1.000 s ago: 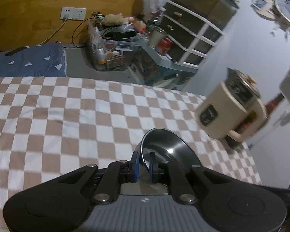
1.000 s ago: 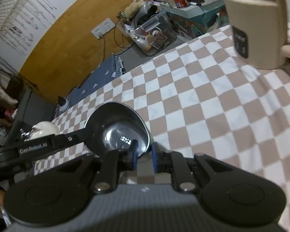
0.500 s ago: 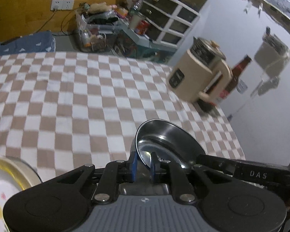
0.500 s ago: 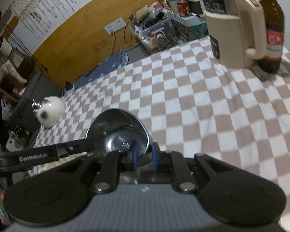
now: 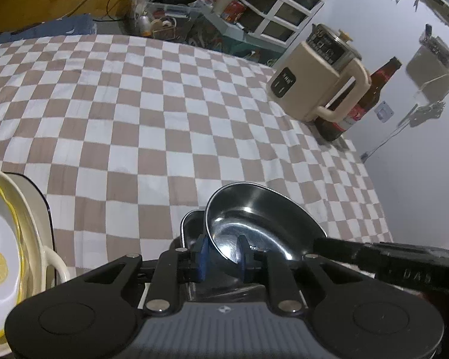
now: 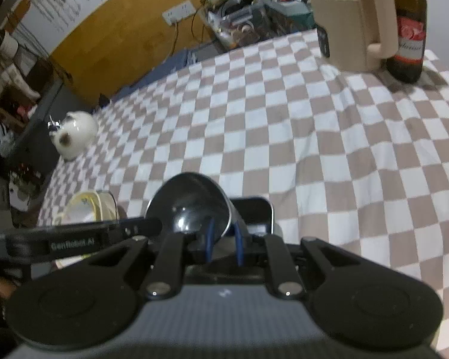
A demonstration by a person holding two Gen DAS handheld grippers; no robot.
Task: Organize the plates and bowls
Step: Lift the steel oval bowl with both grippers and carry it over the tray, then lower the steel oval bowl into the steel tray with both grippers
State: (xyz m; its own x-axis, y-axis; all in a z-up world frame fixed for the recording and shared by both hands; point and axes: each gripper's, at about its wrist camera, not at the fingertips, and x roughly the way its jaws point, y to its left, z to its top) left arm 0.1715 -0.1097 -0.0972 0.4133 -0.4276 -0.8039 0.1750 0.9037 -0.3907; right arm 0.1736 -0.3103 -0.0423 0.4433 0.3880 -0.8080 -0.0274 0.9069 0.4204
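Near the front edge of the bench, over the brown-and-white checked cloth (image 5: 170, 113), both grippers meet on one steel bowl (image 5: 254, 227). It sits tilted, its near rim between the blue pads of the left gripper (image 5: 223, 257), whose jaws are opening, with the rim between them but a gap showing on at least one side. From the other side the right gripper (image 6: 223, 242) has its jaws closed narrowly on the same bowl's rim (image 6: 191, 206), so the weight seems to rest with that hand. Directly under the bowl lies a dark rectangular metal tray (image 6: 254, 212), only partly visible. At the front left corner stands a stack of pale plates with a yellow lemon pattern (image 5: 3, 239). Along the far right edge stand a beige electric kettle (image 5: 317, 80) and a brown beer bottle (image 6: 408, 30); a small white teapot (image 6: 74, 134) is at the far left edge.

The step in hand looks like setting the bowl down onto or into the tray, with the left side letting go first. Next, I judge, the left jaws need to clear the rim fully before backing away, and the right hand should level the bowl so it settles flat rather than rocking, then release
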